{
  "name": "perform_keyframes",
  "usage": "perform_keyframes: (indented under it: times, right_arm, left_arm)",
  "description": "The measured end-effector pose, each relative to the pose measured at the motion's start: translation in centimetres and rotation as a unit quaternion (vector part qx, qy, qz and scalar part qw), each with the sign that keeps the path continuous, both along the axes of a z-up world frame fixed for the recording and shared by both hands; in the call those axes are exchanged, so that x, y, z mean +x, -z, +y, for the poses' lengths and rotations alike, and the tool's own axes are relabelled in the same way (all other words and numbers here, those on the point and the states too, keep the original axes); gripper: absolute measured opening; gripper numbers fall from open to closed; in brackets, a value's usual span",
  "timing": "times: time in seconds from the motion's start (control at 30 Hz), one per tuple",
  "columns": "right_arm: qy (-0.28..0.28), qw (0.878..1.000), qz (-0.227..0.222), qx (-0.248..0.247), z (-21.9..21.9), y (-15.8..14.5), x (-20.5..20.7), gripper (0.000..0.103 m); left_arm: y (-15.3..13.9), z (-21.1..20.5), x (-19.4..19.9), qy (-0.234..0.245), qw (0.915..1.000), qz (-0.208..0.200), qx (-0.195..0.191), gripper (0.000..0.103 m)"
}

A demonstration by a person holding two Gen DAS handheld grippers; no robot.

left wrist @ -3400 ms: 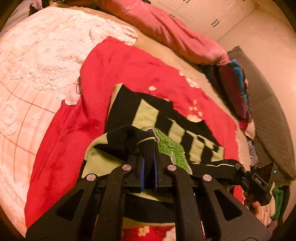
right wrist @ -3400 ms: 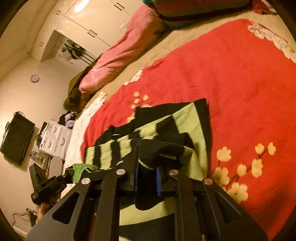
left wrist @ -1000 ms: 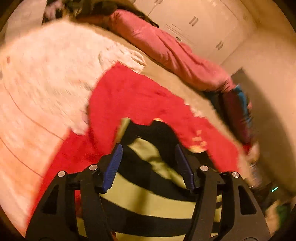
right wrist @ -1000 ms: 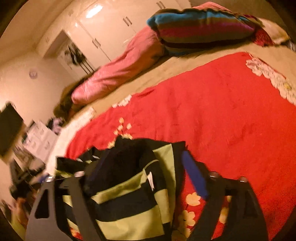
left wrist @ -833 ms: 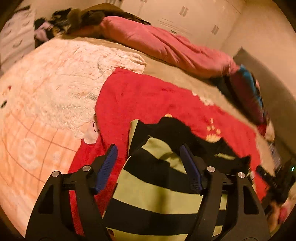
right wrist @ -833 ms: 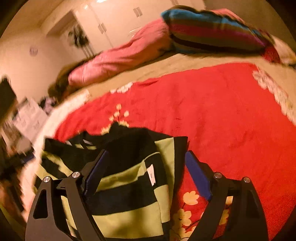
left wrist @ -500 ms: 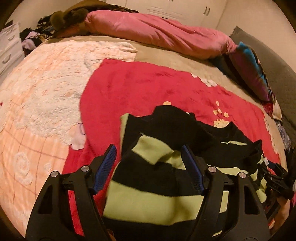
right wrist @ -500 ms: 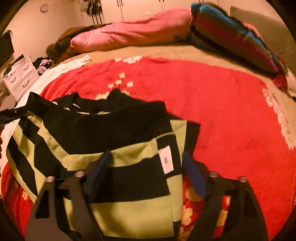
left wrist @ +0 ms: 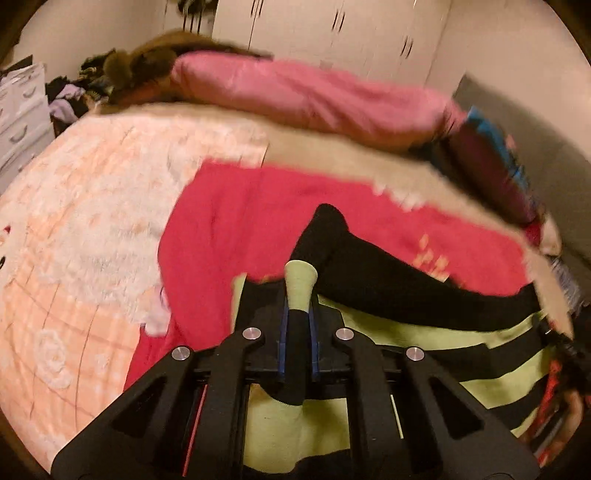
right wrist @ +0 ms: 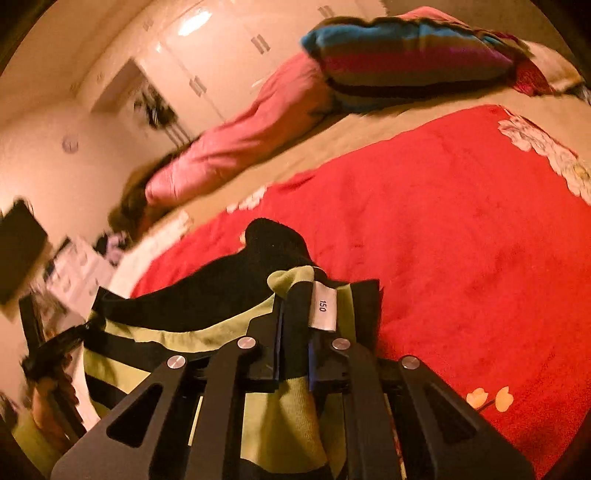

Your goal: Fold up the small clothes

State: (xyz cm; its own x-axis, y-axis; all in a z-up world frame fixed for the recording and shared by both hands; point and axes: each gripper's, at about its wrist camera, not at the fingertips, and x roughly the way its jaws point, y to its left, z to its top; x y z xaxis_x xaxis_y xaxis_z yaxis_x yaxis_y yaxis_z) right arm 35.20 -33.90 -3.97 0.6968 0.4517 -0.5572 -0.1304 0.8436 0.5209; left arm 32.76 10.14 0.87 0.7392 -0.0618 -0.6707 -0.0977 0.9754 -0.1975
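Observation:
A small sweater (left wrist: 424, 332) with black and lime-green stripes lies folded on a red blanket (left wrist: 236, 218). My left gripper (left wrist: 295, 325) is shut on a bunched edge of the sweater, with a green tip of cloth sticking up past the pads. In the right wrist view the same sweater (right wrist: 177, 317) stretches to the left, and my right gripper (right wrist: 293, 343) is shut on its edge beside a white size label (right wrist: 324, 304). The left gripper and the hand holding it (right wrist: 51, 373) show at the far left of that view.
The red blanket (right wrist: 461, 258) with flower prints covers the bed. A peach and white blanket (left wrist: 81, 229) lies to its left. A pink duvet (left wrist: 303, 96) and a striped pillow (right wrist: 406, 59) lie at the far side. White wardrobes (left wrist: 332, 33) stand behind, drawers (left wrist: 18, 107) at left.
Both grippers stood open over the sweater's near edge half a second ago. Both have since shut on the cloth and pinch bunched folds of it.

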Motion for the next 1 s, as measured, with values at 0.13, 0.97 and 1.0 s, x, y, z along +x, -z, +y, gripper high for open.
perform_keyframes:
  times: [0.13,0.97,1.0]
  right_arm:
    - [0.012,1.0,0.01,-0.01,0.3,0.8,0.5,0.009]
    - [0.041,0.997,0.048,-0.035,-0.5,0.4,0.5,0.044]
    - [0.038,0.998,0.042,-0.037,-0.2,-0.1,0.3,0.045]
  left_arm:
    - [0.8,-1.0,1.4,0.008,0.9995,0.012,0.028,0.004]
    - [3.6,4.9,-7.4,-0.058,0.9942,0.038,-0.083,0.025]
    - [3.7,4.9,-7.8,-0.056,0.9941,0.041,-0.084,0.026]
